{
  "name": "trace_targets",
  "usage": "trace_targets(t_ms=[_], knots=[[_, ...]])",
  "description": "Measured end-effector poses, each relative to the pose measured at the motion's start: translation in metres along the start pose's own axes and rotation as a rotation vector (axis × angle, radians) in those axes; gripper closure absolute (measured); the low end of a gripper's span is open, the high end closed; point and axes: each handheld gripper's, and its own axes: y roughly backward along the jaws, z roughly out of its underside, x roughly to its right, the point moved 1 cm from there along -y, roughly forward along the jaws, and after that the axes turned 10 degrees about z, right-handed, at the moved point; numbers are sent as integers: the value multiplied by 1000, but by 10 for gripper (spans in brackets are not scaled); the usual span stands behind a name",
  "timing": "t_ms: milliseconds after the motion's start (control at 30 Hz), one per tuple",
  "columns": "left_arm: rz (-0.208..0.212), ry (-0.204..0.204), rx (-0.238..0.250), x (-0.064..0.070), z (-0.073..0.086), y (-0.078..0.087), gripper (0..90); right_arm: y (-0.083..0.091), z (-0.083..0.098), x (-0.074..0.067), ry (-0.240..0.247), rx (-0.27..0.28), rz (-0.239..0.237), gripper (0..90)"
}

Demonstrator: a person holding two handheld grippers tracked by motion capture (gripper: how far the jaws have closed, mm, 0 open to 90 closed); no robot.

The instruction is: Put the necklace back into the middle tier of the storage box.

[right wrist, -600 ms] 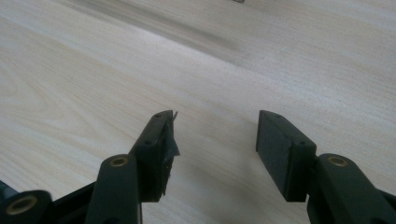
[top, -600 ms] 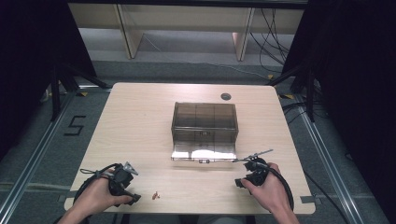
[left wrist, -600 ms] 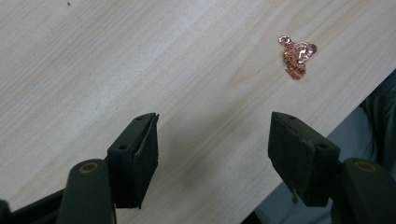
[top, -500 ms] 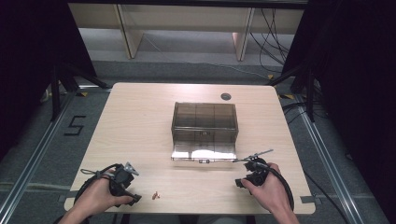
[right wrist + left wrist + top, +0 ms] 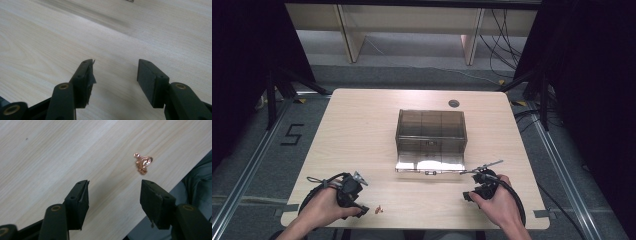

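Note:
A small crumpled copper-coloured piece [image 5: 143,163] lies on the light wooden table [image 5: 362,130] close to its near edge, also seen as a tiny speck [image 5: 380,209] in the high view. My left gripper [image 5: 113,195] hovers just short of that piece with its jaws wide apart and nothing between them; it sits at the table's front left [image 5: 362,210]. My right gripper [image 5: 115,75] stands open over bare wood, at the front right [image 5: 468,196]. A dark see-through plastic box [image 5: 431,131] stands in the middle, its lid folded down flat towards me.
A small dark round disc [image 5: 454,103] sits near the table's far edge. Black cables trail from both grippers. Metal floor rails run along both sides of the table, and a "5" is marked on the floor [image 5: 292,135] at left.

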Motion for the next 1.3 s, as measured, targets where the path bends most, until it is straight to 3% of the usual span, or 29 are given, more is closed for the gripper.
trace_targets(t_ms=[133, 400, 667, 1000, 1133, 1300], knots=[[24, -28, -50, 6, -9, -9, 459, 1, 1, 3, 17, 3, 14, 474], [35, -66, -88, 11, -20, -19, 548, 1, 1, 0, 8, 19, -16, 473], [49, -123, -151, 18, -29, -32, 622, 1, 1, 1, 8, 19, -11, 472], [42, -163, -165, 25, -34, -36, 713, 1, 1, 1, 25, 28, -22, 471], [25, -199, -185, 27, -35, -37, 813, 1, 1, 1, 24, 26, -22, 470], [28, -197, -201, 27, -35, -34, 856, 0, 1, -1, 8, 16, -10, 470]])
